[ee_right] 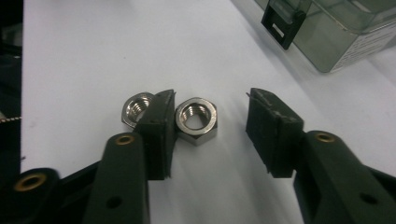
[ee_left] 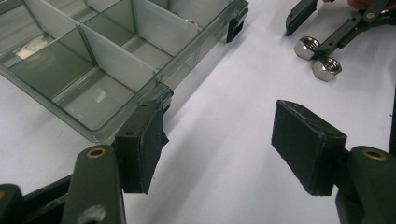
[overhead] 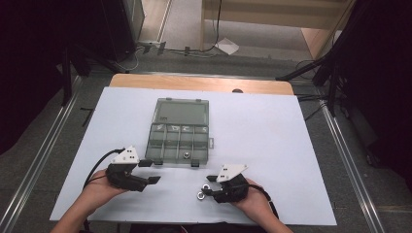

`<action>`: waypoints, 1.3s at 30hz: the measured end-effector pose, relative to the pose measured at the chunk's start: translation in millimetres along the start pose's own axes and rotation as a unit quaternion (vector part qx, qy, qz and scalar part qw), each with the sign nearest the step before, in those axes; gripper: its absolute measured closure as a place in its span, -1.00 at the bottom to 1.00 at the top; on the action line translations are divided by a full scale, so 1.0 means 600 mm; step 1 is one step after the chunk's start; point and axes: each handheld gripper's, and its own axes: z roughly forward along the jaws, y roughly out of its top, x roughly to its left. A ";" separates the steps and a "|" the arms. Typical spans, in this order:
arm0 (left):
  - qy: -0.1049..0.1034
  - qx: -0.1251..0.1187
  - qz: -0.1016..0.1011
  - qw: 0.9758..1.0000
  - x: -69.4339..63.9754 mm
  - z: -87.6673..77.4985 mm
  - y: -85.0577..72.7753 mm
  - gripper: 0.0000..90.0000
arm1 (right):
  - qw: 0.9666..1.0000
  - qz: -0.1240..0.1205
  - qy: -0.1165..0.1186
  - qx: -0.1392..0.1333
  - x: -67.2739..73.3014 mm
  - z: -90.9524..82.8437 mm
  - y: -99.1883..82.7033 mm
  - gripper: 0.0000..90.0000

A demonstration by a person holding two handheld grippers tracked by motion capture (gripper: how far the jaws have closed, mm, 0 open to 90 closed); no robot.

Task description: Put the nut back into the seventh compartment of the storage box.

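Steel nut (ee_right: 196, 119) sits ungripped between right gripper (ee_right: 210, 128) jaws, second nut (ee_right: 136, 108) half-hidden.

Hex nut (ee_right: 196, 120) between parted jaws, second nut (ee_right: 135, 108) seemingly outside.

Table (overhead: 272, 126) with a white top, a bare wood strip along its far edge. Directly on it: a clear grey plastic compartment box (overhead: 179, 132), lid folded open flat toward the far side, sitting a bit left of centre; the tray part is split into small compartments, two dark latches on its near wall. One small metal piece lies in a near-row compartment. Two steel hex nuts on the white surface near the front edge, right of the box and well apart from it: one nut (ee_right: 197, 119) and a second nut (ee_right: 136, 108) just beside it, both lying flat, holes up.
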 end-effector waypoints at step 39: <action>0.000 0.001 -0.001 1.000 0.001 0.000 -0.001 -0.24 | 0.998 0.057 0.020 -0.006 -0.023 -0.011 0.017 0.58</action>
